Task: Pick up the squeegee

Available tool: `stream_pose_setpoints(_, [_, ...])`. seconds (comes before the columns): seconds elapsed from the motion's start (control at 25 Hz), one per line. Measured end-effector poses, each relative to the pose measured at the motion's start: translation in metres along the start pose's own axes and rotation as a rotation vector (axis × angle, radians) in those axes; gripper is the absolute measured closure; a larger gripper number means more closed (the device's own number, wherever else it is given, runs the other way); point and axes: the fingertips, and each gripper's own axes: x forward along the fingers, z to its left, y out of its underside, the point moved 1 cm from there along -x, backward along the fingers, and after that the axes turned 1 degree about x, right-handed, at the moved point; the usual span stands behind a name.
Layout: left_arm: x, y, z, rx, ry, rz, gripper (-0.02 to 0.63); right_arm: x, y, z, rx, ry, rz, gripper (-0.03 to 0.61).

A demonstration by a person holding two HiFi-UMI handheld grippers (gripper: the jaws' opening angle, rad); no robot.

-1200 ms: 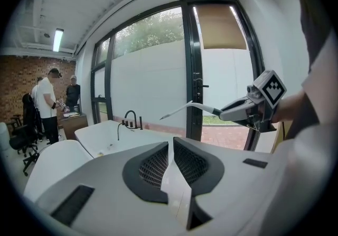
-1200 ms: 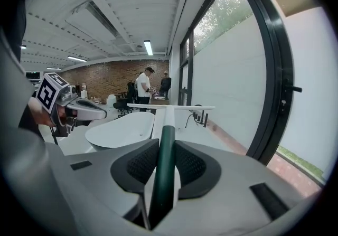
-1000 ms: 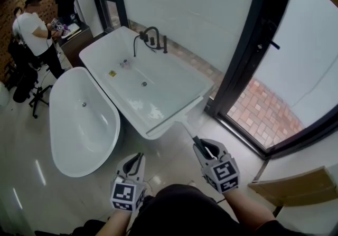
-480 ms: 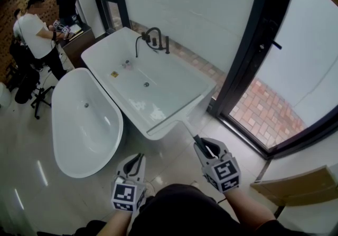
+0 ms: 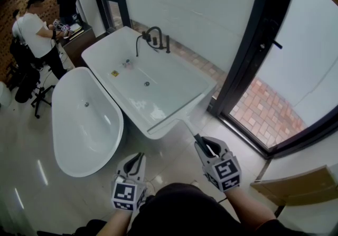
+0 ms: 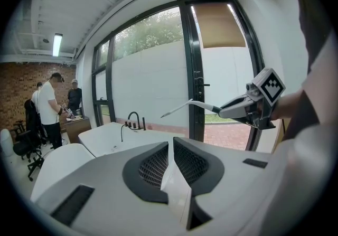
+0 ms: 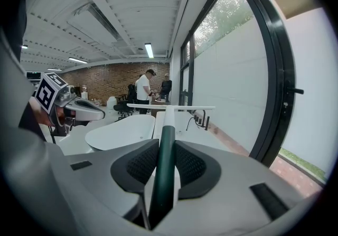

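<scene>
Hardly anything has shifted since a second ago, both grippers sitting almost where they were; left gripper (image 5: 138, 159) has its jaws together on nothing; right gripper (image 5: 201, 144) clamps the squeegee (image 7: 167, 135) by its green handle, aloft beside the bathtub (image 5: 170, 85); the pickup looks done.

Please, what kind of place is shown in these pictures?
Probably a showroom or test hall, not a home bathroom: a rectangular bathtub and an oval bathtub stand side by side on open floor, with people standing beyond them.
</scene>
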Motion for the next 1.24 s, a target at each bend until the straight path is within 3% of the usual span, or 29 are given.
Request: stream_pose_setpoints(1.24, [0.0015, 0.0036, 0.0026, 0.001, -0.005, 0.004, 0.58, 0.0011, -0.0008, -0.0018, -0.004, 0.013, -0.005, 0.495])
